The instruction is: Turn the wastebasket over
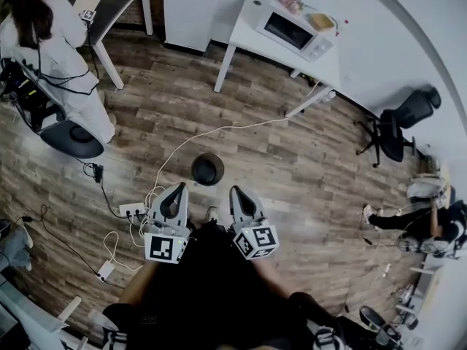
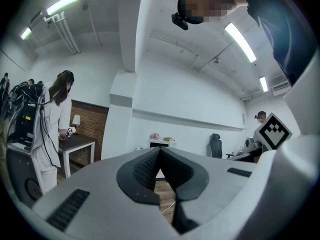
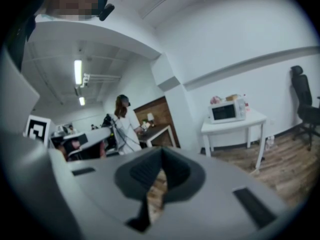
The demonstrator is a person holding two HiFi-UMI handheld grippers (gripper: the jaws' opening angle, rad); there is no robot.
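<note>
– Wastebasket (image 1: 208, 168): how far along?
– Left gripper (image 1: 178, 189) and right gripper (image 1: 237, 191) are both closed and empty, just short of it. It sits on the wood floor (image 1: 292, 166) beyond them. I can't tell whether it's rim-up or base-up.

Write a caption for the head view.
Left tool and right tool, both shut, face the wastebasket on the wooden floor.

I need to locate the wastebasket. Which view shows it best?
The head view: the wastebasket sits unobstructed on the wooden floor, seen from above. Neither gripper view shows it.
</note>
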